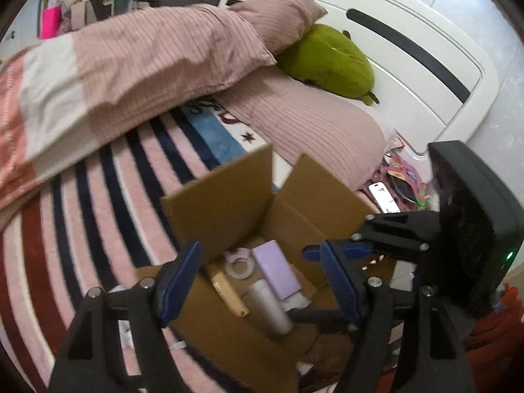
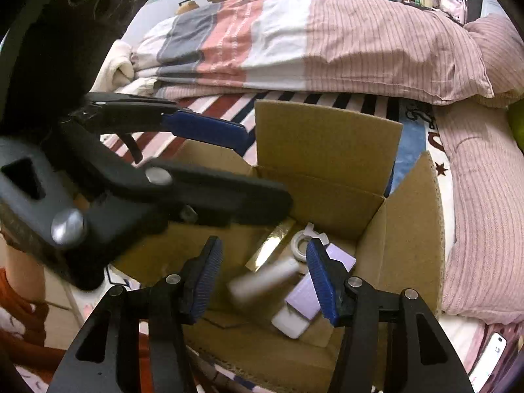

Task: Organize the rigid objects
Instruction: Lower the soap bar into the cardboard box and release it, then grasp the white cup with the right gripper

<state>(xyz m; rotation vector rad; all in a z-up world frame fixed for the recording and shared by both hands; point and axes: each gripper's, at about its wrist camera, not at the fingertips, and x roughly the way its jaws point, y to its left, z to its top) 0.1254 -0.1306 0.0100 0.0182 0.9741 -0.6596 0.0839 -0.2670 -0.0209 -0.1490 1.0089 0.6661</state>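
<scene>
Both grippers, left gripper [image 1: 262, 281] and right gripper [image 2: 265, 278], spread above cardboard box [image 1: 216, 209].

My right tool [image 2: 262, 281] hangs with its jaws apart over the open box [image 2: 409, 229] on the bed [image 2: 327, 42]. Below it a blurred white cylinder [image 2: 265, 281] lies beside a purple block [image 2: 306, 298], tape ring [image 2: 299, 245] and gold strip [image 2: 271, 245]. My left tool [image 2: 262, 163] reaches in from the left.

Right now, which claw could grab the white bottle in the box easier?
Probably the right claw: it is open and the white bottle lies between its fingers, while the open left claw sits off to the side.
</scene>
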